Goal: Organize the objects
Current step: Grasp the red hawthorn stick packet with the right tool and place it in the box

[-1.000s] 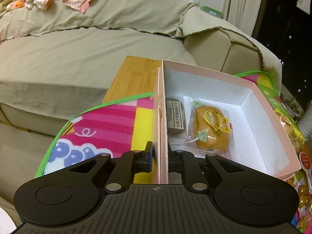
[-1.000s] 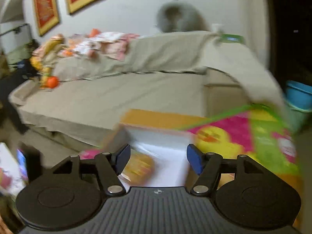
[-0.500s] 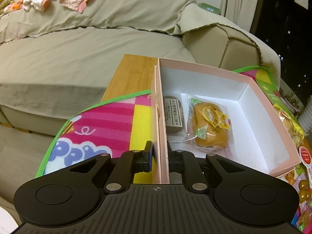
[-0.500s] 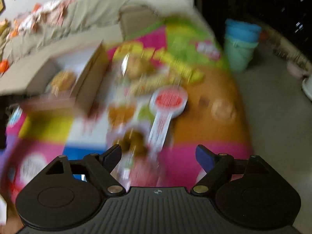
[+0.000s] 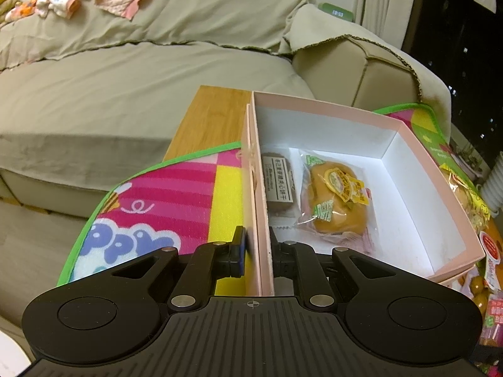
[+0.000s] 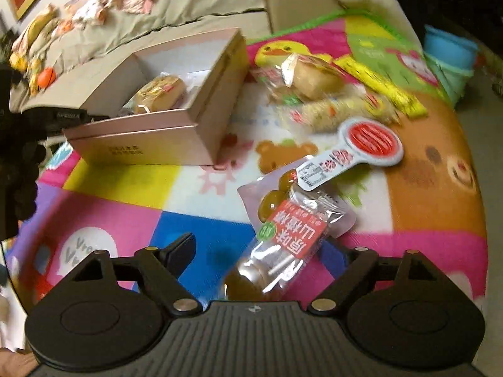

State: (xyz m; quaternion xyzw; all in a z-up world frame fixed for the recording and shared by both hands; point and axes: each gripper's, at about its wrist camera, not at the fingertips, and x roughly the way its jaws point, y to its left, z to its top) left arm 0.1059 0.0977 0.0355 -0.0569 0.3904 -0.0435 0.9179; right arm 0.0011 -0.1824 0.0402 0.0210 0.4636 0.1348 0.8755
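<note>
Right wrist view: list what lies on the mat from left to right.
Pink box → bag of brown candies with a red label → paddle-shaped red and white tag → blue bucket, beyond the mat's right edge.

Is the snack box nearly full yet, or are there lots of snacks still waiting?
Not nearly. Done: a bun and a dark biscuit pack lie in the pink box. In hand: the left hand-held gripper pinches the box wall; the right hand-held gripper, jaws just opened wide, straddles the skewer snack bag without gripping it. Left on the mat: that bag, another bun, and a long sprinkled pack.
</note>
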